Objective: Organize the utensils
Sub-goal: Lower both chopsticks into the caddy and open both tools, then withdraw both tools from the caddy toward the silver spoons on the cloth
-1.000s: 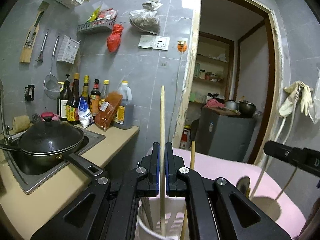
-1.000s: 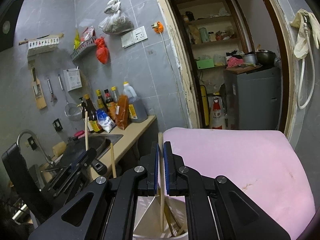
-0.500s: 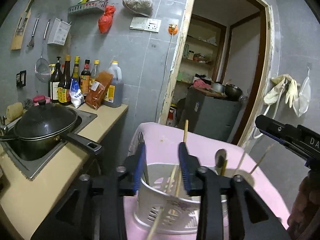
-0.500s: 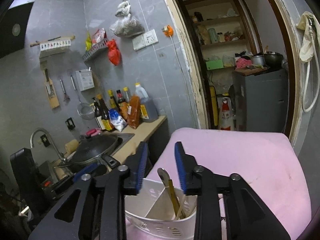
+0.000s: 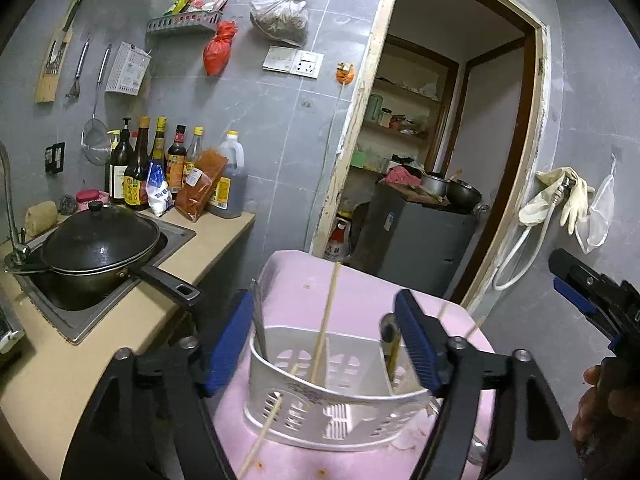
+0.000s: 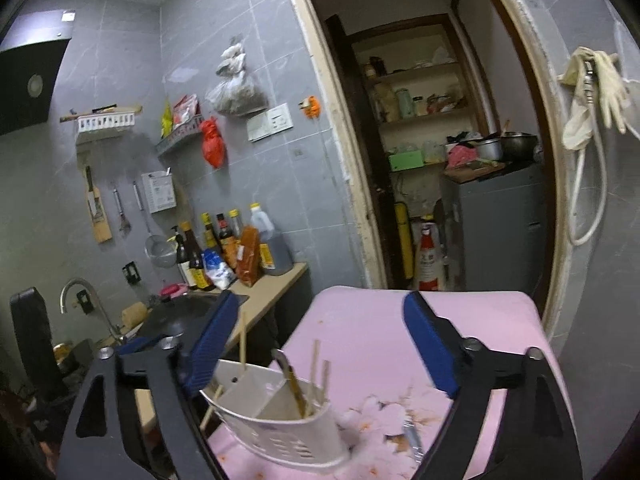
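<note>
On the pink surface (image 5: 360, 456) sits the white utensil caddy (image 5: 328, 404), its divider sorting chopsticks (image 5: 325, 320) on one side from a spoon (image 5: 387, 328) on the other, so each kind leans upright in its own compartment; one chopstick (image 5: 264, 430) pokes out through the wall, poorly seated I judge; my left claw (image 5: 324, 344) hangs wide and empty above the caddy; my right claw (image 6: 320, 344) is likewise spread, holding nothing, angled down over it.
</note>
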The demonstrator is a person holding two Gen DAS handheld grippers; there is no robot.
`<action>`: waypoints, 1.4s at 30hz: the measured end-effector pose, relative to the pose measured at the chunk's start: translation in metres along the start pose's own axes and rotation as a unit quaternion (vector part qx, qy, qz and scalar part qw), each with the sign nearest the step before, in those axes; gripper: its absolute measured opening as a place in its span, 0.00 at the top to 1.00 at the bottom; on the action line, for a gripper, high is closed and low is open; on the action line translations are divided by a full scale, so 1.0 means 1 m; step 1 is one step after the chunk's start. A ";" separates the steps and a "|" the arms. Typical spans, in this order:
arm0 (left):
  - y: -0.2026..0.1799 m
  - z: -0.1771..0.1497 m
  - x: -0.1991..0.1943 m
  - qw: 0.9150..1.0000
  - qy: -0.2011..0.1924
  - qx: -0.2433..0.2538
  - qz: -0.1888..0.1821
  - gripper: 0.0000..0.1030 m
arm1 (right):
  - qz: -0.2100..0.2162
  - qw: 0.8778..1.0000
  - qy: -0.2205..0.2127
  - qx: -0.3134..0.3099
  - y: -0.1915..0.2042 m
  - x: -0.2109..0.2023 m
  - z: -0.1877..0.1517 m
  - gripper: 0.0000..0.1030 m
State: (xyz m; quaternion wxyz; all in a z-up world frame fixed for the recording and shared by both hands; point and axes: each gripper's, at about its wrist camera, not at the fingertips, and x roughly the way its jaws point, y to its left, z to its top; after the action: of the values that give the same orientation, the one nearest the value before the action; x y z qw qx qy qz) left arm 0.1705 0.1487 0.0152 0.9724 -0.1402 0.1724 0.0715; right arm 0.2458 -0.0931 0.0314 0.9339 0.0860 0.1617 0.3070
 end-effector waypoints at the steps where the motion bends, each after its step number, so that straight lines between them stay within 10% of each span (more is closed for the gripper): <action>1: -0.005 -0.001 -0.004 1.000 -0.002 0.003 0.002 0.23 | -0.004 1.000 -0.001 0.000 -0.005 -0.005 0.000 0.03; 28: -0.111 -0.082 0.014 0.997 0.031 0.064 0.008 0.19 | -0.097 0.992 0.070 -0.041 -0.111 -0.068 -0.046 0.00; 42: -0.132 -0.142 0.068 0.982 0.166 0.088 0.003 0.19 | -0.097 0.962 0.246 -0.062 -0.151 -0.040 -0.133 0.00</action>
State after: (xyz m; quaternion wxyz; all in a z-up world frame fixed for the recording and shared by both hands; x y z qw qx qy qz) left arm 0.2139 -0.0132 -0.1041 0.9387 -0.0634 0.3371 0.0350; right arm 0.2502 -0.2290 -0.1219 0.8943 -0.0665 0.3744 0.2360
